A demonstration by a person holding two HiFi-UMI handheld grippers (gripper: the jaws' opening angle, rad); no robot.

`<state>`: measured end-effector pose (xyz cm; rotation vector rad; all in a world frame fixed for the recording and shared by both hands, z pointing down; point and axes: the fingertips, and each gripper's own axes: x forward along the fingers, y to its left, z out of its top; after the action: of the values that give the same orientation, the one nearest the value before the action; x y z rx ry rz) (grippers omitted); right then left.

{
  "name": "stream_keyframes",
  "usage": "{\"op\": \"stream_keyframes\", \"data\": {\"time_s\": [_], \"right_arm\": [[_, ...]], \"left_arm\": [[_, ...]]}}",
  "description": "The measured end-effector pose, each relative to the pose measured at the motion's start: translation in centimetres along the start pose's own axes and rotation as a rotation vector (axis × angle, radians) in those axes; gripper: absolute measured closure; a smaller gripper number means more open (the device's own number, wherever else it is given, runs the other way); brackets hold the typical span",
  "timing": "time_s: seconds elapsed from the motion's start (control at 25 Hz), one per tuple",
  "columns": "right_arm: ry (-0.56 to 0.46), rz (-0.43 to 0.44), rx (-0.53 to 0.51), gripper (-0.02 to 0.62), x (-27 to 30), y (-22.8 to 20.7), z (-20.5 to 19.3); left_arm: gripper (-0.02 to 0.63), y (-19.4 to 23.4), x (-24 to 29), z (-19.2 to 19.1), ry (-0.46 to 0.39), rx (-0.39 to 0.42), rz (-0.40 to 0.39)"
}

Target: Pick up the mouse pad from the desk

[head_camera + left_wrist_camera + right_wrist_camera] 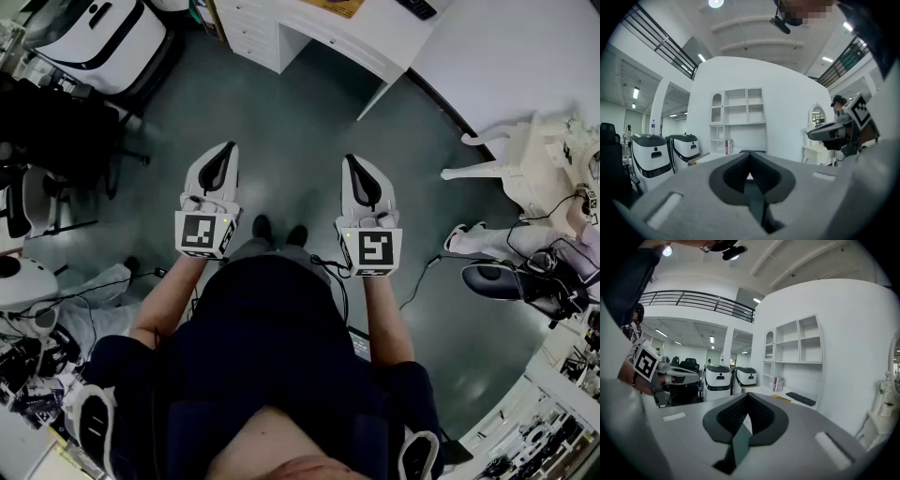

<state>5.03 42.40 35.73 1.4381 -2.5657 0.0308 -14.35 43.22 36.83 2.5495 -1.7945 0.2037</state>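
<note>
**Left margin.** Two white, rounded machine housings with black trim (651, 152) stand on the grey-green floor (281, 112).

**Left of centre.** I hold my left gripper (228, 150), a white two-jaw tool with a square-marker cube, nearly level above that floor. Its black ribbed jaws are pressed together tip to tip, and nothing lies between them.

**Centre, top.** A white desk with drawers (375, 33) stands well apart from both grippers. A flat yellow sheet (336, 6) lies on the desk top. It seems to be the mouse pad, though I cannot tell for certain. It rests on the drawer side of a black keyboard (417, 7) and near it. No gripper touches either item.

**Right of centre.** My right gripper (350, 161), of the same build, is held beside the left one. Its jaws likewise meet at the tips and hold nothing.

**Right margin.** A white carved piece of furniture with curved legs (525, 159) stands on the floor beside a pale curved wall (506, 47).
</note>
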Motion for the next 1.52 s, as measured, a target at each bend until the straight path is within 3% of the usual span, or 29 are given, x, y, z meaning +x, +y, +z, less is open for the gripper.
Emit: {"op": "stream_keyframes", "data": {"time_s": [1.08,1.24,1.52], "right_arm": [[-0.003,0.030,-0.012,0.595,0.2,-0.1,-0.1],[0.004,0.033,-0.015,0.595,0.0,-0.4,-0.3],[0.008,0.049,-0.007,0.595,-0.6,-1.4,-0.6]], "left_arm": [[0.584,-0.8,1.1,-0.6,0.015,-0.006,-0.018],[0.553,-1.3,1.4,-0.6,0.020,-0.006,-0.034],[0.382,-1.6,2.4,0.3,0.009,-0.015,-0.048]]}}
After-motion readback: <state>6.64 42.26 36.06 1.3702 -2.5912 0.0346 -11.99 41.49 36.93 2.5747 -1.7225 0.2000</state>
